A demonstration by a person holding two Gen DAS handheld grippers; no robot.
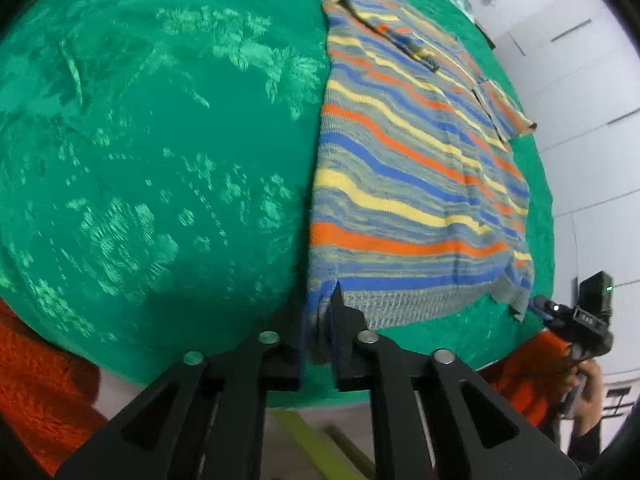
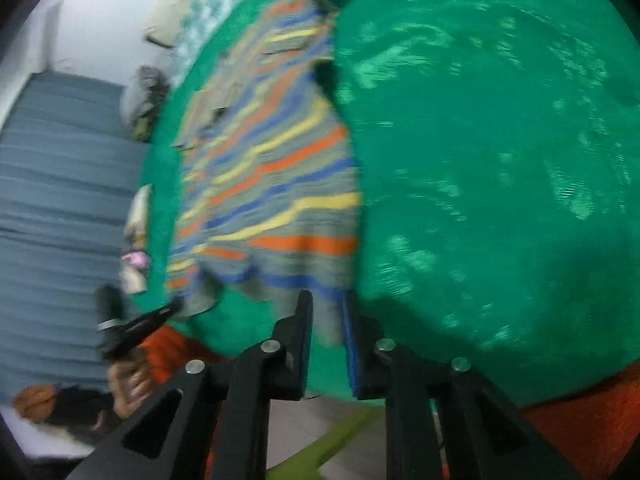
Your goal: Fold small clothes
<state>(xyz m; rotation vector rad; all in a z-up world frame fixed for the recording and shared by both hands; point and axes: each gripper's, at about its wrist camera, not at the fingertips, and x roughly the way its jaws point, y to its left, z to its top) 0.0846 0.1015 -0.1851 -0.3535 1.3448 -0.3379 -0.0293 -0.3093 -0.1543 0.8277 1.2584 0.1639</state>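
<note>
Striped knit sweater (image 1: 404, 168) on green cloth (image 1: 140, 140); my left gripper (image 1: 318, 320) and right gripper (image 2: 328, 320) each pinch its 6 o'clock hem.

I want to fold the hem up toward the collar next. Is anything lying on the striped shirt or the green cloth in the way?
Nothing visible blocks it. Both hand-held grippers, left and right, already pinch the hem corners of the shirt, which lies flat on the green cloth. Its top is bare up to the collar.
</note>
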